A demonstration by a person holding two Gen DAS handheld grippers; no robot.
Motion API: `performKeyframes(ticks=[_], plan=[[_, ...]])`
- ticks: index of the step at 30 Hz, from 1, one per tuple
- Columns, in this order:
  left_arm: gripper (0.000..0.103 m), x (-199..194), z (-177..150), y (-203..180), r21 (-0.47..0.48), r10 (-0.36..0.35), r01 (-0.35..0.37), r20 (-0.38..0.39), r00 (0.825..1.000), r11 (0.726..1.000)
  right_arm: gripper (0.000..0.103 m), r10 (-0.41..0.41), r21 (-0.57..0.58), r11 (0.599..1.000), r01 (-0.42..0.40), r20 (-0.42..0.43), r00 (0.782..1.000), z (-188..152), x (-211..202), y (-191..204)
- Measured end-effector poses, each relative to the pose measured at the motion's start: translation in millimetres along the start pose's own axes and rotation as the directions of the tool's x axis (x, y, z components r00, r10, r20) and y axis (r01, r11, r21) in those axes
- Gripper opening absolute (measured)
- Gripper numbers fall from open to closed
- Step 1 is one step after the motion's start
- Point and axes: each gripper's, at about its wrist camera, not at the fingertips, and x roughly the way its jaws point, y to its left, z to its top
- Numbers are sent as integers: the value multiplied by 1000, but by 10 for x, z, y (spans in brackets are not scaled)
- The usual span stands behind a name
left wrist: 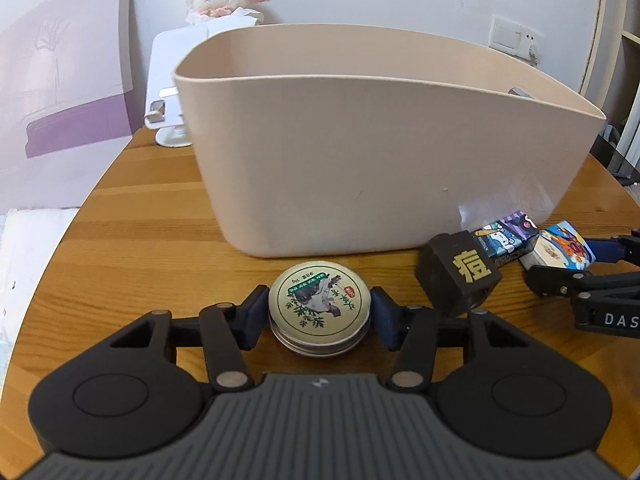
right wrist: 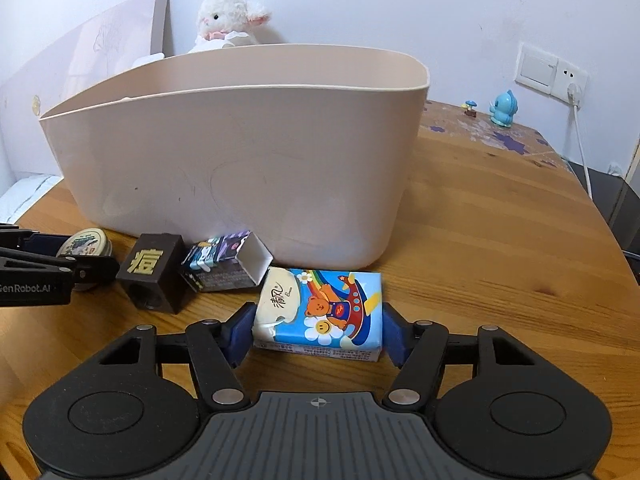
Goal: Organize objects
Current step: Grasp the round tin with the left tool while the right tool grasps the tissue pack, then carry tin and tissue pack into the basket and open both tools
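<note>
A round tin [left wrist: 319, 307] with a printed lid sits on the wooden table between the blue pads of my left gripper [left wrist: 319, 316], which touch its sides. A blue tissue pack [right wrist: 320, 312] with a cartoon bear lies between the pads of my right gripper [right wrist: 318, 334], which press its ends. A tall beige bin [left wrist: 380, 152] stands just behind both; it also shows in the right wrist view [right wrist: 240, 152]. A dark cube [right wrist: 154, 270] with a gold character and an open small carton [right wrist: 226, 262] lie between the two held things.
A plush lamb [right wrist: 230, 20] and a white stand [left wrist: 168, 92] are behind the bin. A blue figurine [right wrist: 504, 110] and a wall socket with a cord [right wrist: 572, 84] are at the far right. The table edge curves away on the left [left wrist: 60, 240].
</note>
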Motion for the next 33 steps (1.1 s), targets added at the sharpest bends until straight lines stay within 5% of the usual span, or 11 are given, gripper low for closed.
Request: performKeyframes(ticks=[20,33], plan=[[56,-1142,372,-16,51,43,-55,222,974,997,61,49,-6,999,-49,216,975,399,-1126,-280],[56,-1177,993,-252,110,55,-97,337,940,989,61,50,-8,999,-51,352,935,954,-1291,-316]])
